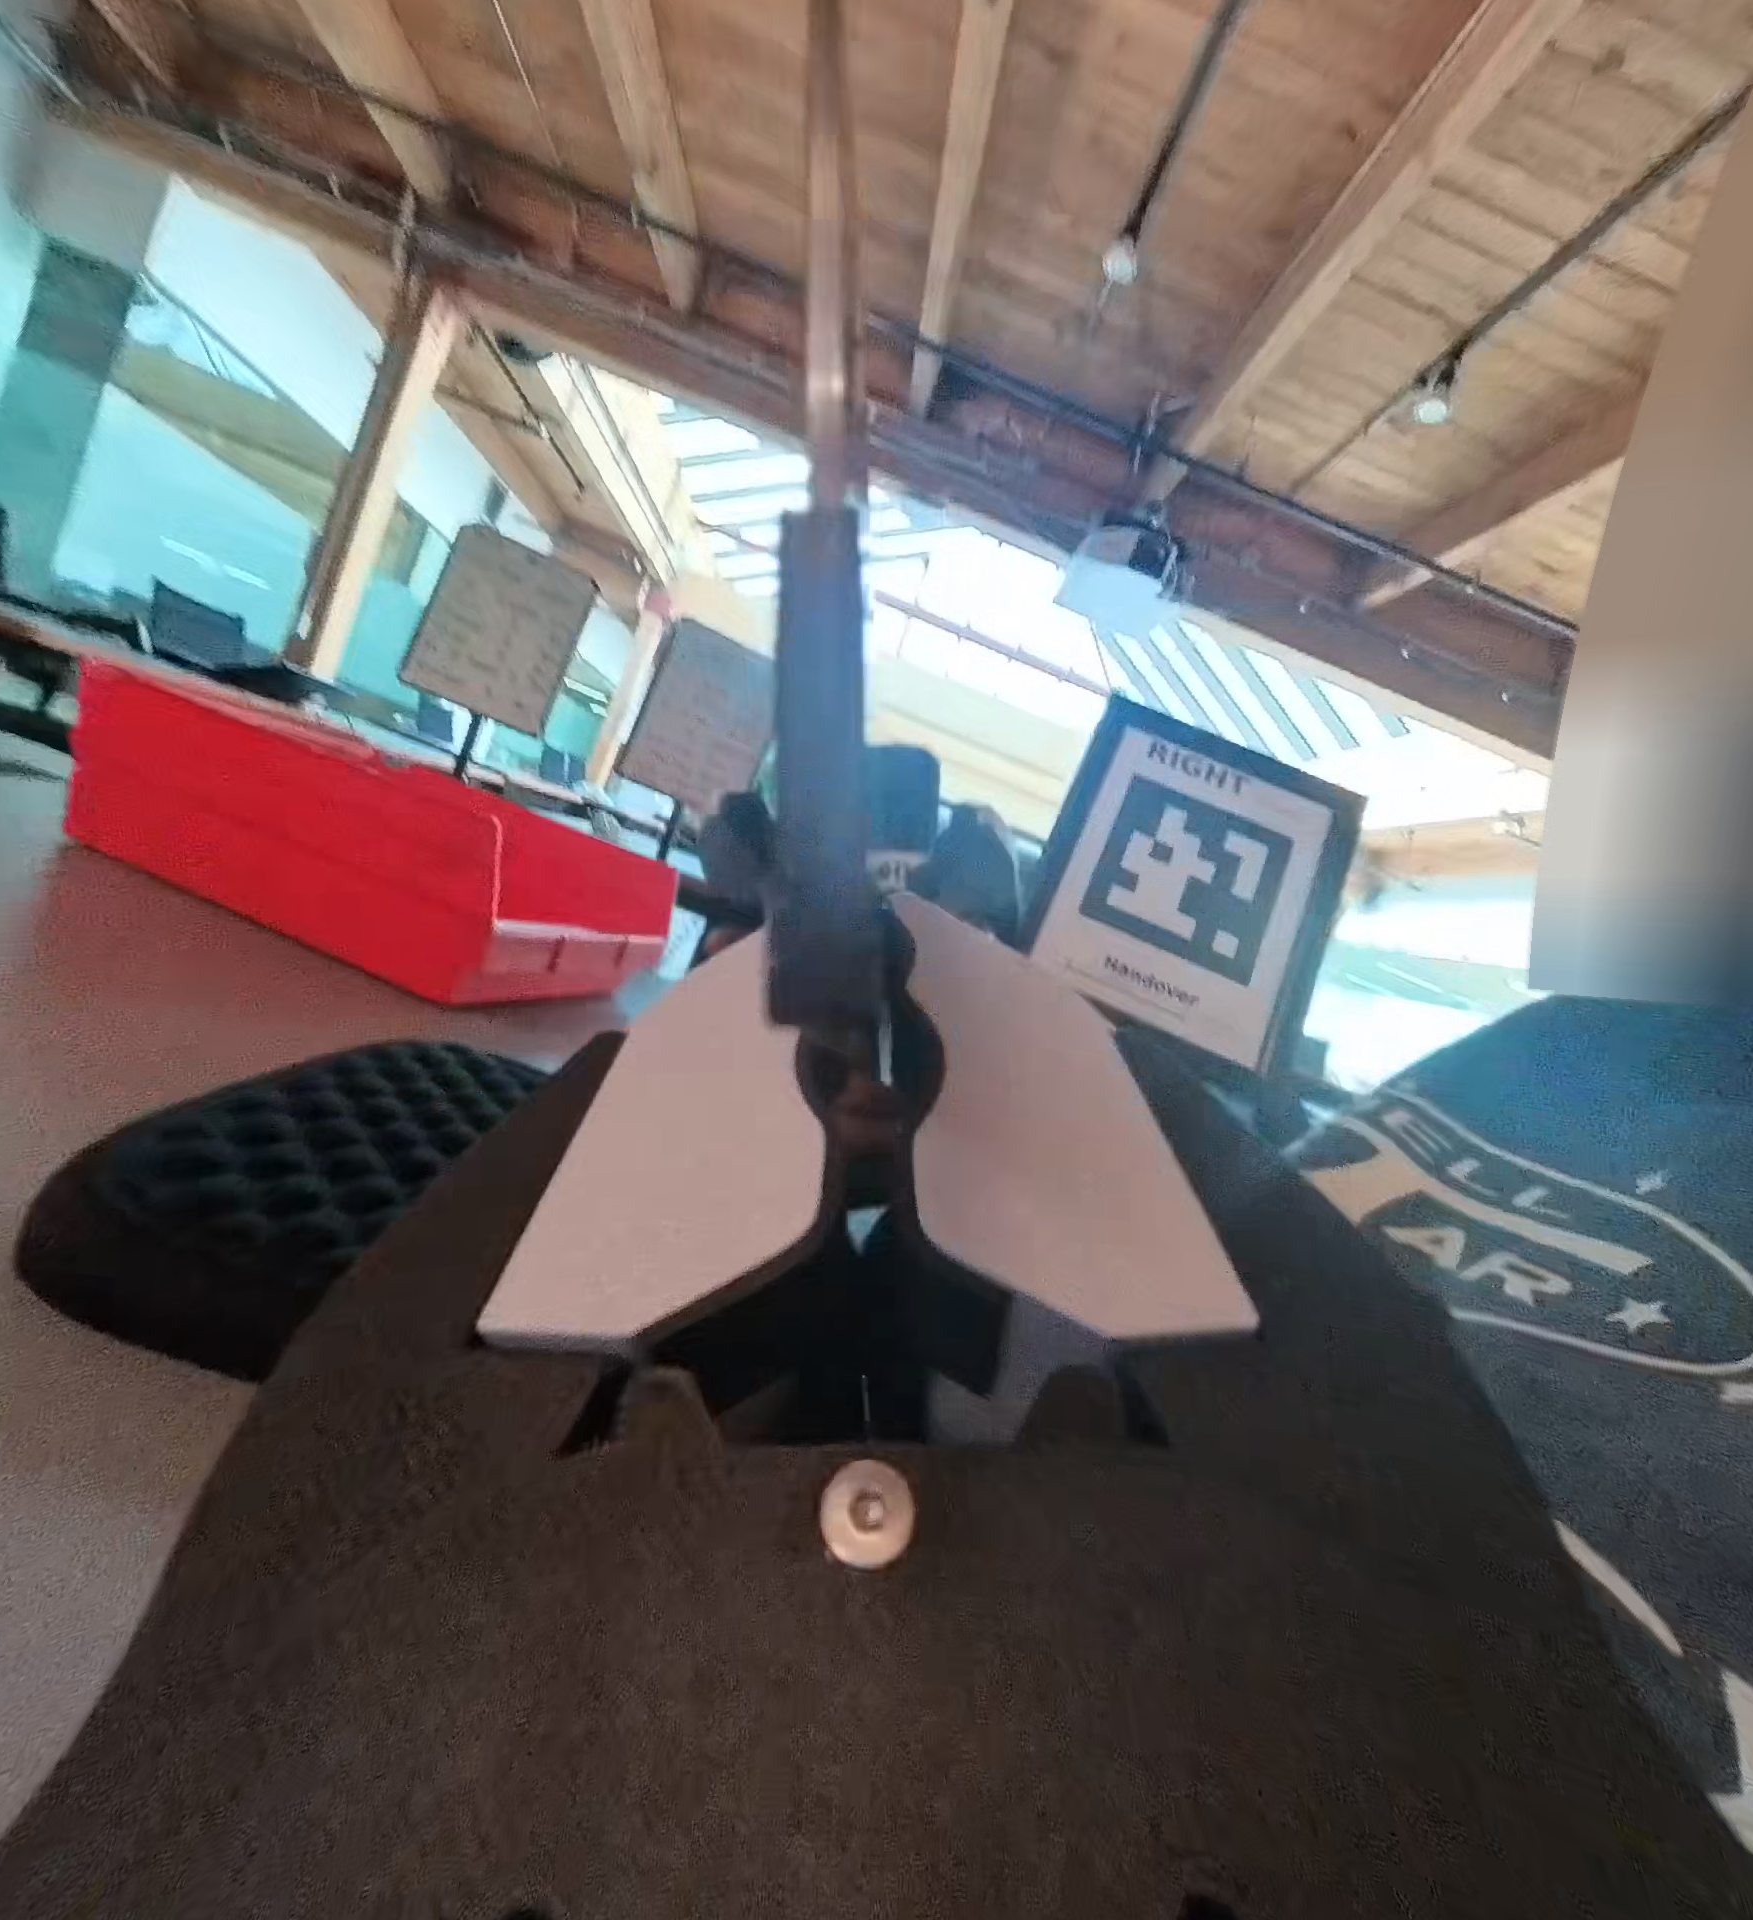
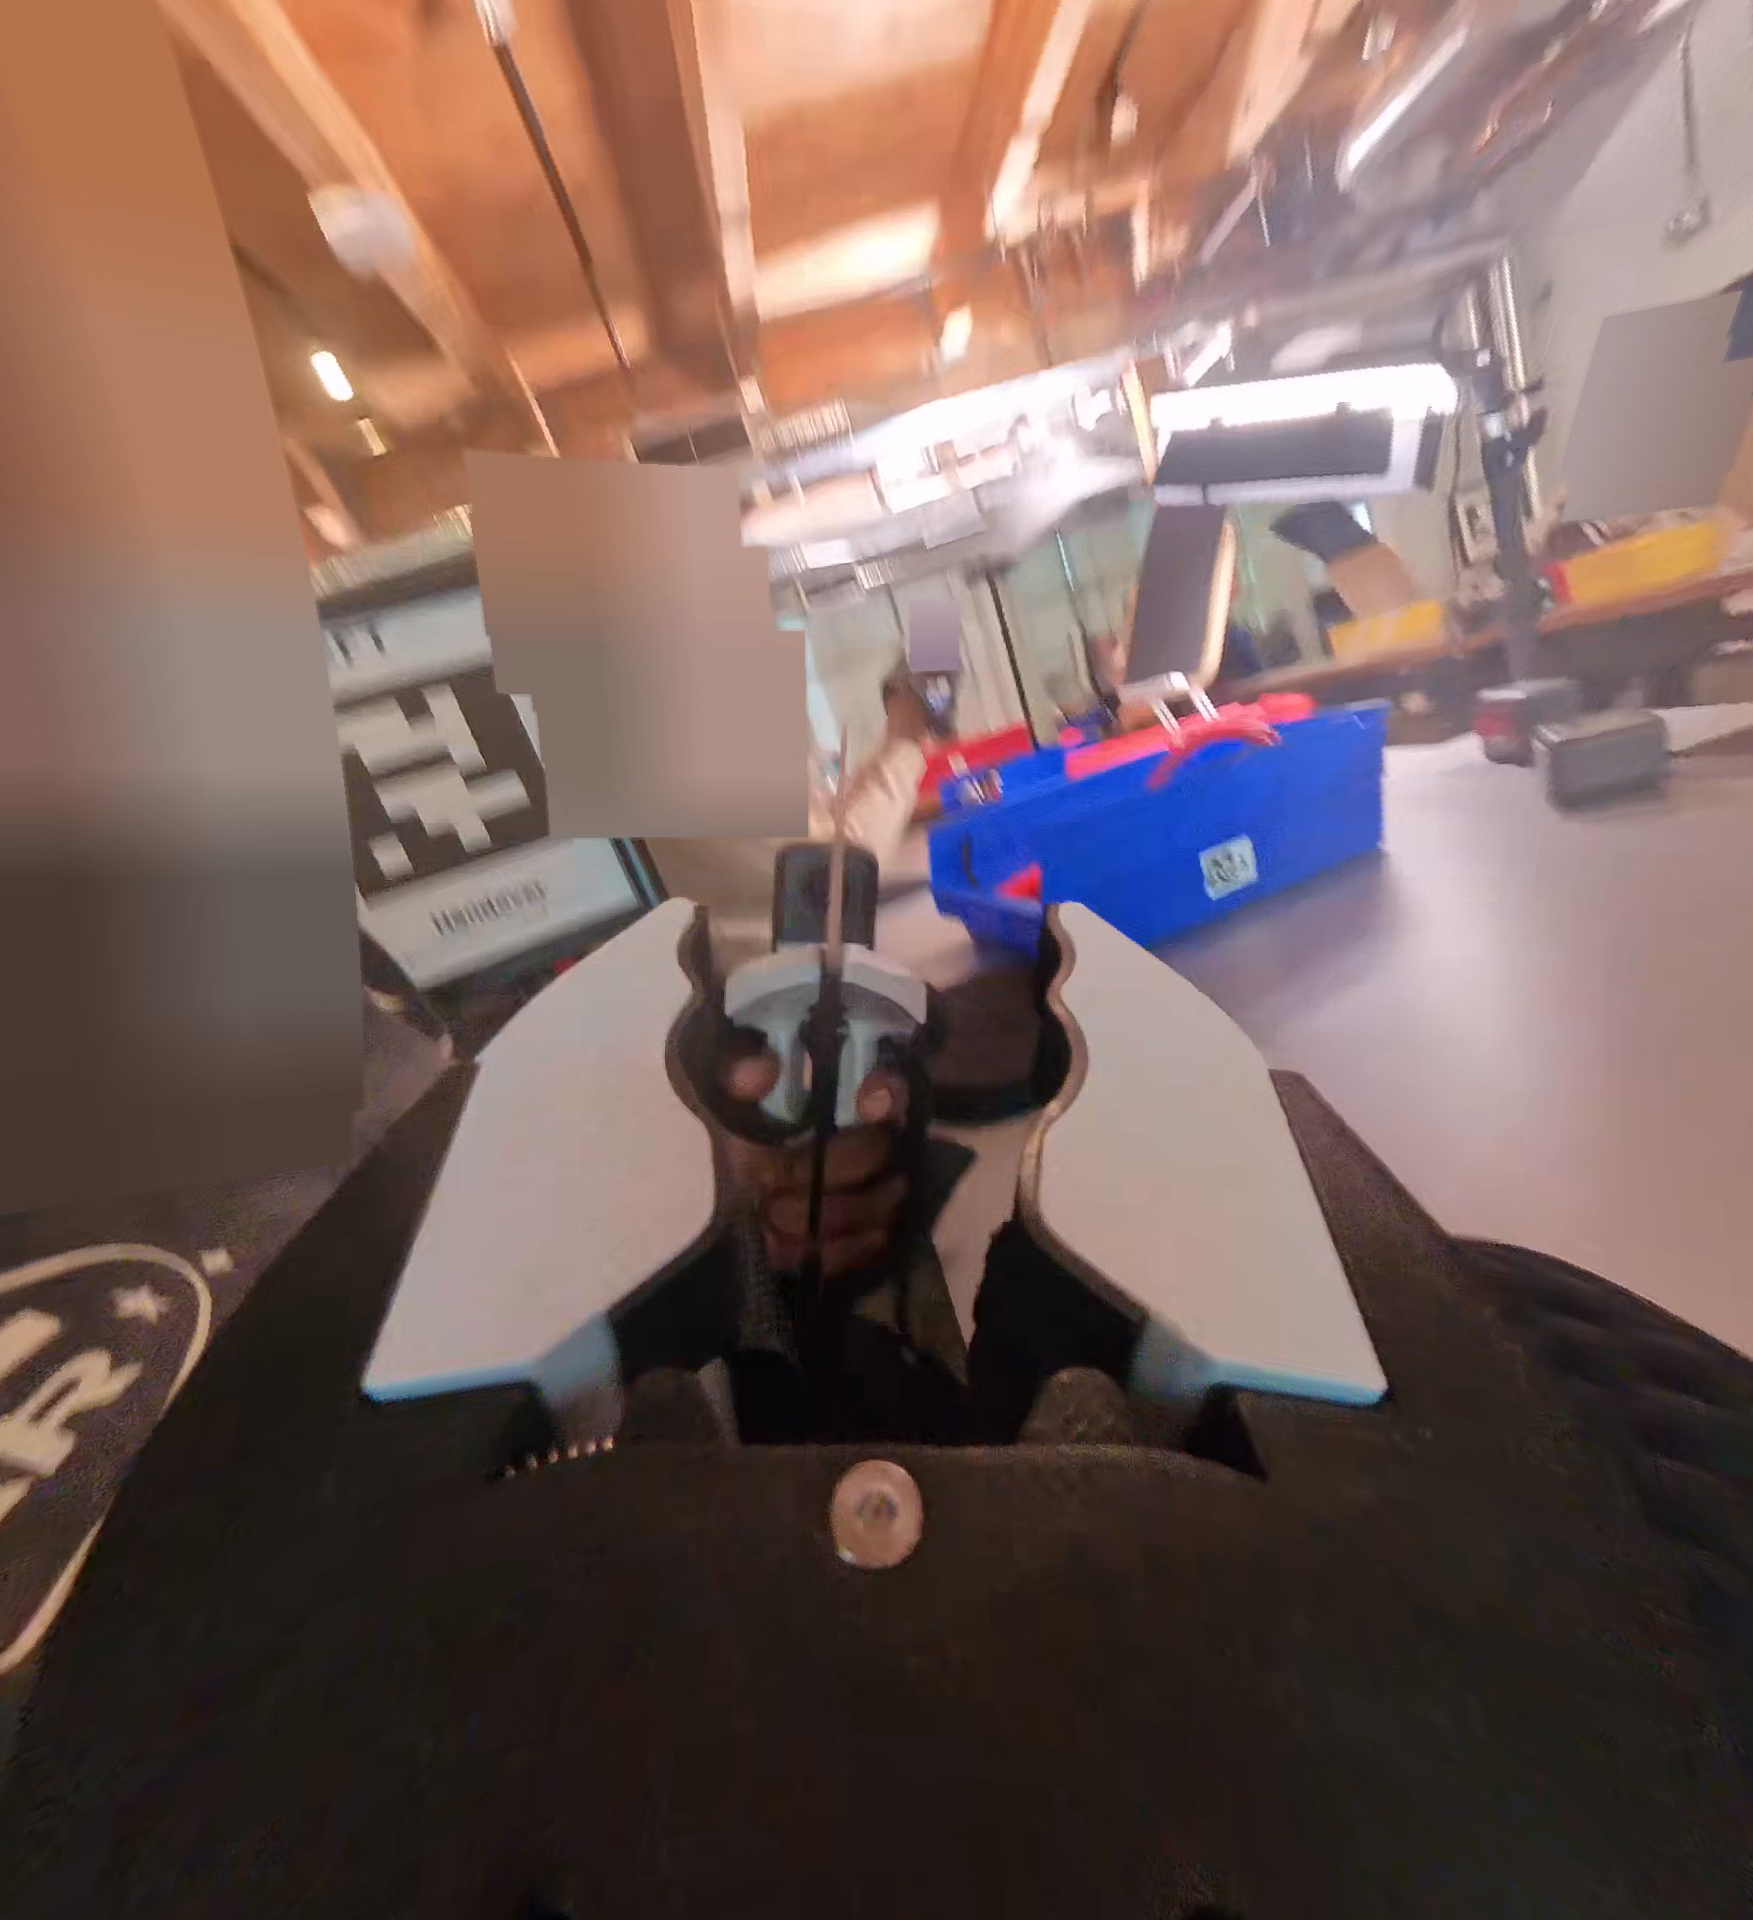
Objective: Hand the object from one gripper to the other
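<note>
A long tool with a dark handle (image 1: pixel 818 769) and a thin metal blade (image 1: pixel 830 260) stands upright. My left gripper (image 1: pixel 830 940) is shut on the lower end of the handle. In the right wrist view the tool shows edge-on as a thin line (image 2: pixel 836 831), held by the left gripper's grey fingers (image 2: pixel 799 1029); a hand (image 2: pixel 820 1195) is behind them. My right gripper (image 2: pixel 872 914) is open and empty. Its fingers stand on either side of the left gripper's tip and the tool, without touching them.
A red case (image 1: pixel 332 831), a black mesh pad (image 1: pixel 259 1164) and a framed marker card (image 1: pixel 1204 873) are on the grey table (image 2: pixel 1578 987). A dark mat with a white emblem (image 1: pixel 1578 1247) lies to the right. A blue bin (image 2: pixel 1163 831) stands farther back. The tips of one gripper are about 6 centimetres away from the tips of the other.
</note>
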`<state>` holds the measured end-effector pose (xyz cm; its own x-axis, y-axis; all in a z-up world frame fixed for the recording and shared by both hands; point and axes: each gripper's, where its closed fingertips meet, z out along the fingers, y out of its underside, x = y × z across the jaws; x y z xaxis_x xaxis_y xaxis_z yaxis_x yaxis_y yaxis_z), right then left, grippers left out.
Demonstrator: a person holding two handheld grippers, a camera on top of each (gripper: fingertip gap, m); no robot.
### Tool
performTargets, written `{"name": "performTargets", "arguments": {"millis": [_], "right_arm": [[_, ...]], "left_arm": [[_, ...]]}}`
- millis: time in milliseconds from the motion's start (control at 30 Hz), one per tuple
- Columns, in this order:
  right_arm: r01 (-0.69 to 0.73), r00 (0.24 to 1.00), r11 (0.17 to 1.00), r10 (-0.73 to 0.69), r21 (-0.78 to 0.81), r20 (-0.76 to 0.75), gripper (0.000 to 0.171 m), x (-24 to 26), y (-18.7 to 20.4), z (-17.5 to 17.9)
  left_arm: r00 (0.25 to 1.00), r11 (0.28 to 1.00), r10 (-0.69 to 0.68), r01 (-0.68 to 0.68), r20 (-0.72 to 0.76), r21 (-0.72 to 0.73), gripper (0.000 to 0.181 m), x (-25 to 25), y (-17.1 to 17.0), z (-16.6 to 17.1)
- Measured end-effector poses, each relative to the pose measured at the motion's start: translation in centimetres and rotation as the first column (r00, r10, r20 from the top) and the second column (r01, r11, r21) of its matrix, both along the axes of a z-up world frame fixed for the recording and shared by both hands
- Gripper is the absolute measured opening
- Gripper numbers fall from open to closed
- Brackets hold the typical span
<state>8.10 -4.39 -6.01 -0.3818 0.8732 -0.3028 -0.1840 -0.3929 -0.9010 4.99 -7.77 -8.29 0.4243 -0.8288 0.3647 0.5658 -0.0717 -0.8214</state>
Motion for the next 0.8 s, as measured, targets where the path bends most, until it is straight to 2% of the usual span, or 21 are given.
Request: {"name": "performTargets", "arguments": {"millis": [33, 167, 233, 267, 300, 367, 433, 500, 567, 633, 733, 800], "right_arm": [[0.009, 0.998, 0.997, -0.014, 0.071, 0.063, 0.061, 0.5, -0.3, -0.2], [-0.059, 0.939, 0.952, -0.049, 0.301, 0.341, 0.042, 1.9, -2.2, -3.1], [-0.133, 0.903, 0.92, -0.041, 0.368, 0.428, 0.024, 1.8, -3.3, -4.6], [-0.187, 0.892, 0.905, -0.007, 0.383, 0.451, 0.007, 1.8, -4.1, -5.2], [-0.21, 0.885, 0.898, 0.006, 0.387, 0.465, 0.003, 1.7, -4.5, -5.6], [-0.21, 0.898, 0.903, 0.026, 0.374, 0.44, 0.002, 1.3, -4.3, -5.7], [-0.193, 0.93, 0.937, 0.08, 0.292, 0.359, 0.002, 0.7, -4.0, -4.6], [-0.143, 0.971, 0.977, 0.108, 0.16, 0.213, 0.002, -0.1, -3.1, -2.7], [-0.153, 0.986, 0.987, 0.15, 0.046, 0.067, 0.002, -0.4, -2.9, -1.0], [-0.172, 0.985, 0.985, 0.172, -0.005, 0.005, 0.002, -0.9, -3.0, -0.6], [-0.15, 0.988, 0.989, 0.15, 0.002, 0.039, 0.002, -2.1, -3.3, -1.4], [-0.138, 0.988, 0.99, 0.135, 0.023, 0.078, 0.003, -2.1, -3.2, -1.8]], "left_arm": [[0.998, 0.999, -0.033, 0.032, -0.044, -0.025, 0.002, 0.7, 0.0, -0.5], [0.972, 0.988, -0.147, 0.135, -0.183, -0.076, 0.001, 2.9, -0.7, -1.9], [0.953, 0.979, -0.196, 0.18, -0.229, -0.092, 0.002, 3.6, -1.2, -2.4], [0.947, 0.978, -0.203, 0.184, -0.248, -0.096, 0.002, 3.7, -1.3, -2.7], [0.945, 0.979, -0.202, 0.184, -0.256, -0.089, 0.003, 3.6, -1.3, -2.7], [0.96, 0.985, -0.168, 0.158, -0.222, -0.064, 0.005, 3.3, -1.1, -2.2], [0.98, 0.993, -0.116, 0.111, -0.162, -0.039, 0.023, 2.8, -0.6, -1.6], [0.989, 0.997, -0.073, 0.068, -0.126, -0.044, 0.033, 2.2, -0.1, -1.7], [0.994, 0.997, -0.06, 0.056, -0.089, -0.044, 0.036, 2.1, 0.1, -1.5], [0.996, 0.998, -0.05, 0.047, -0.078, -0.03, 0.03, 2.1, 0.1, -1.3], [0.995, 0.999, -0.031, 0.032, -0.09, 0.009, 0.004, 2.1, -0.1, -1.2], [0.99, 1.0, -0.022, 0.021, -0.137, -0.01, 0.002, 2.2, 0.1, -1.7]]}}
